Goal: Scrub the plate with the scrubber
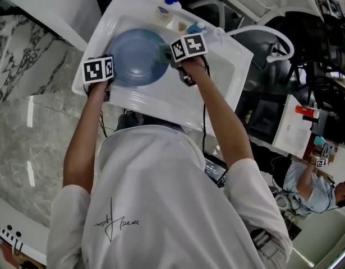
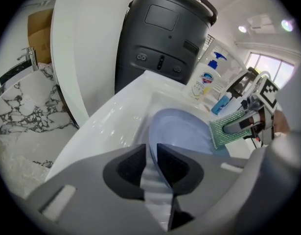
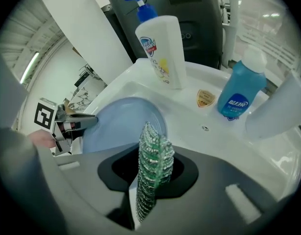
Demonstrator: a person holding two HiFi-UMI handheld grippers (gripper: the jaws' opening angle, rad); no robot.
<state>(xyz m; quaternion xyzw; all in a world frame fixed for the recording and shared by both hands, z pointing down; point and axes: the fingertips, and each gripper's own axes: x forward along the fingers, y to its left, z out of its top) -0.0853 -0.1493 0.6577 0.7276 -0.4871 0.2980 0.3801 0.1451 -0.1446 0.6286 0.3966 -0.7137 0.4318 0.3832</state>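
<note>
One plate [image 1: 137,58]: blue, tilted over the white sink [image 1: 217,83]
Left gripper [image 2: 150,156]: jaws clamped on the plate's rim
Right gripper [image 3: 151,173]: jaws squeezing the green scrubber [image 3: 154,148] at the plate's edge

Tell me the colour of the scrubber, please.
The scrubber is green with silvery threads; the right gripper view shows it best.

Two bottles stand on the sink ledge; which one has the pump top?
The white bottle, with a blue pump head. The blue bottle beside it has a plain white cap.
</note>
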